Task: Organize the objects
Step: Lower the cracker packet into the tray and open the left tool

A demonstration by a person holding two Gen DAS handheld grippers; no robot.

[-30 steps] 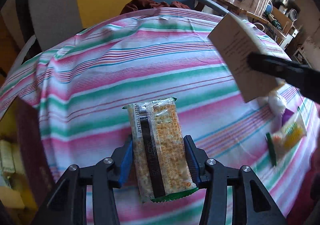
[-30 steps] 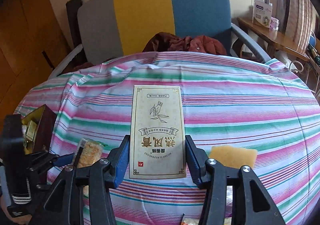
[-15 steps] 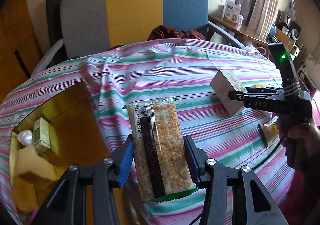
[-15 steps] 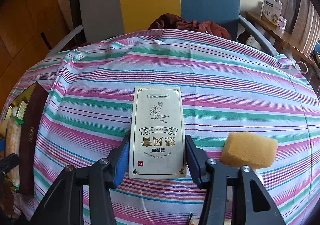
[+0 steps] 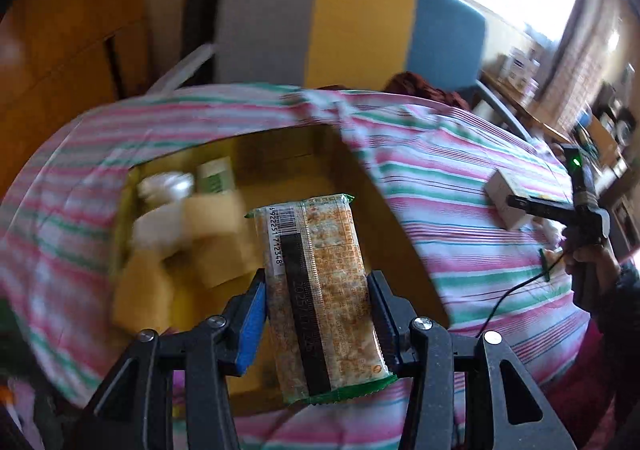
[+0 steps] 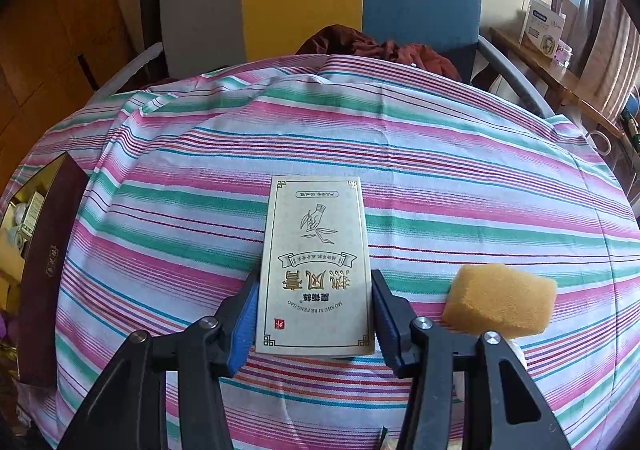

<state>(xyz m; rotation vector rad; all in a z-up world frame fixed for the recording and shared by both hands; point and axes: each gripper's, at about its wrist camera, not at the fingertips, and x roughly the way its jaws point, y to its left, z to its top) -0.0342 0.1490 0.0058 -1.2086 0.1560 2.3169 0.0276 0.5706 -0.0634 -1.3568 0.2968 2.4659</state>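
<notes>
While the left gripper (image 5: 318, 314) hangs over the open box (image 5: 404, 238), its jaws are clamped on the two long sides of a snack pack (image 5: 320, 290). Holding it by the sides keeps the pack flat and pointing forward, so it can likely be let go straight down into the box. That looks like the step in hand. Inside the box there are already yellow sponges (image 5: 218, 234), something white and a small green pack, all blurry. The free room is on the near right side of the box, under the snack pack.

The right gripper (image 6: 312, 310) has its jaws clamped on the sides of a cream carton (image 6: 316, 270), over the striped cloth (image 6: 440, 178) on the desk. A yellow sponge (image 6: 500, 300) lies just beside it on the right. The box wall (image 6: 44, 282) stands well apart, at the far left, with bare cloth in between.
</notes>
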